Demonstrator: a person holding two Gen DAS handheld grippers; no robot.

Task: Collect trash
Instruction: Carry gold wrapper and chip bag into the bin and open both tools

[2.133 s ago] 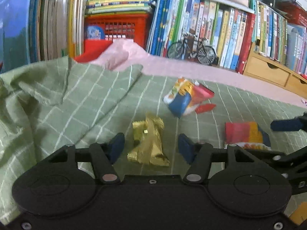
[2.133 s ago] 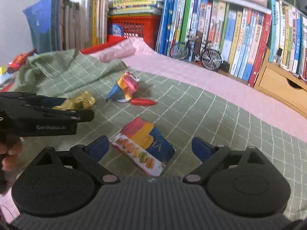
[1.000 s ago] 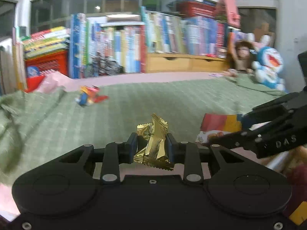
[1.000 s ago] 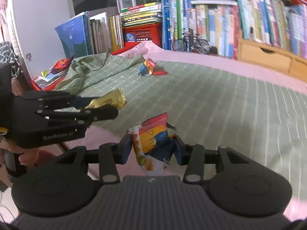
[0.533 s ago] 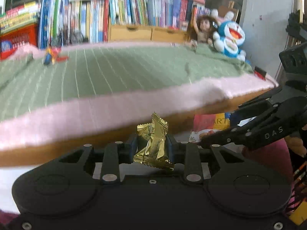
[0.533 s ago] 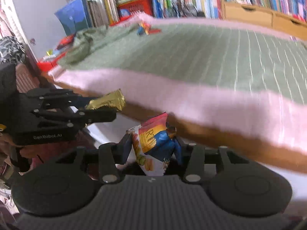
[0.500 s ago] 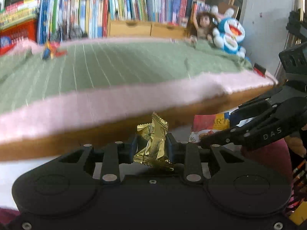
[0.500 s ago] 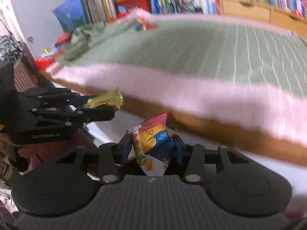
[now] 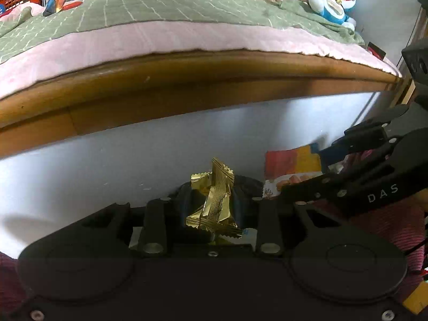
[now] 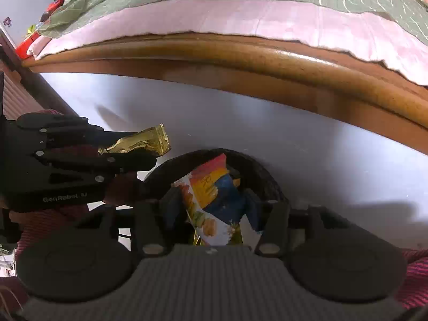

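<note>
Left gripper (image 9: 211, 208), low centre of its frame, is clamped on a crumpled gold wrapper (image 9: 214, 200). Right gripper (image 10: 211, 208): jaws have just been opening, the colourful snack packet (image 10: 211, 195) loose between them above a dark round bin (image 10: 256, 171). Beyond, upper frame, the wooden bed edge (image 10: 267, 56) under a pink sheet (image 10: 240, 16).

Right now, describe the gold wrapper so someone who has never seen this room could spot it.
Below the wooden bed frame, over the dark bin, the left gripper pinches the gold wrapper. It is crinkled, ridged foil, unlike the multicoloured snack packet beside it.
</note>
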